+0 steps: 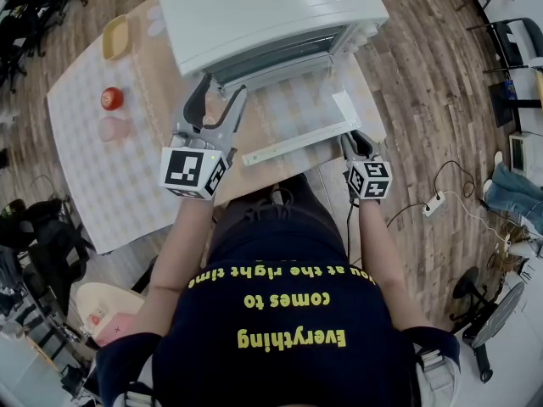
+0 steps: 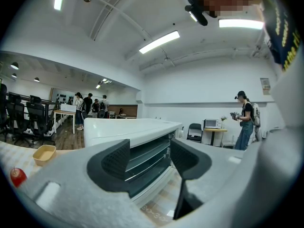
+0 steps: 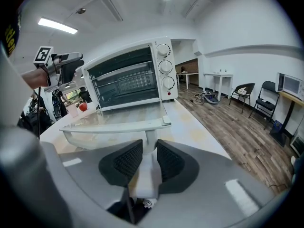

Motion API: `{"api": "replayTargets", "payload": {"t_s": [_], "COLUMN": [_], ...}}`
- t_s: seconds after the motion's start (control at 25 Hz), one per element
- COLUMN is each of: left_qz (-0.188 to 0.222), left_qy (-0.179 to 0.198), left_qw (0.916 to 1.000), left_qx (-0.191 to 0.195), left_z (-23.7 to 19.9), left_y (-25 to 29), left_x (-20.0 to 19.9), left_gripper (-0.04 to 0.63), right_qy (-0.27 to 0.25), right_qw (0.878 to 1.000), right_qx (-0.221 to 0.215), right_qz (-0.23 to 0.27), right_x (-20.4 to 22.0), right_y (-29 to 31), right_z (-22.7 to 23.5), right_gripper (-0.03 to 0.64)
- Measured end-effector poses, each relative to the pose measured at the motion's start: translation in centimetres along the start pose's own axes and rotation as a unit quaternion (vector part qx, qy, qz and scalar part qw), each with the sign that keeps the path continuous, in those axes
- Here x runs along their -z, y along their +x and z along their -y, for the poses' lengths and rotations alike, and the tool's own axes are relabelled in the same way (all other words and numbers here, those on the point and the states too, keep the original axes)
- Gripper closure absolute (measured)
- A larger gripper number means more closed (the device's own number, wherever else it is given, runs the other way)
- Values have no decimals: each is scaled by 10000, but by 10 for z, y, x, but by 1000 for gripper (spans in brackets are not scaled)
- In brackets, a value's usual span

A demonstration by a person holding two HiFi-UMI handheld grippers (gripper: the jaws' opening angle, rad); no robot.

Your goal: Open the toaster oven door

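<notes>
Toaster oven (image 1: 263, 11) sat on checked table (image 1: 93, 168), its door (image 1: 293, 108) lying flat open. Right gripper (image 3: 146, 156) was clamped on the door handle (image 3: 114, 126), at its end post. Left gripper (image 2: 149, 156) gaped empty before the oven mouth. Shirt (image 1: 280, 312) read "Everything comes to you at the right time".

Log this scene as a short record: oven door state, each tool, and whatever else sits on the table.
appliance: white toaster oven on the table
door: door folded down, open, roughly level
right tool: right tool closed on the door handle, at its post
left tool: left tool open, empty, in front of the oven
other items: red fruit and yellow dish, left of the oven in the head view
</notes>
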State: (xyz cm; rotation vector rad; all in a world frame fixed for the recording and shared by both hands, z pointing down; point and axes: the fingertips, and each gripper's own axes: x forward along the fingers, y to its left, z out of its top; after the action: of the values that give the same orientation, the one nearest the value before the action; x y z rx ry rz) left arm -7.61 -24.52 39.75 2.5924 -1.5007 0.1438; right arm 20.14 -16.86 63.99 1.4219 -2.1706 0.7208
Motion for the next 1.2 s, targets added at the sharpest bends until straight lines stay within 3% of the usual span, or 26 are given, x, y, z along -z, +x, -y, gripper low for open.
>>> {"api": "replayTargets", "payload": {"t_s": [1.2], "left_qz": [10], "left_qy": [8], "left_qw": [10000], "left_qx": [29], "left_z": [4], "left_y": [1], "left_x": [-1], "left_gripper": [331], "right_qy": [-85], "right_qw": [9999], "right_qx": [-47], "right_qz": [-52], "right_x": [-1], "right_y": [-8], "right_z": [-2], "right_gripper": [495]}}
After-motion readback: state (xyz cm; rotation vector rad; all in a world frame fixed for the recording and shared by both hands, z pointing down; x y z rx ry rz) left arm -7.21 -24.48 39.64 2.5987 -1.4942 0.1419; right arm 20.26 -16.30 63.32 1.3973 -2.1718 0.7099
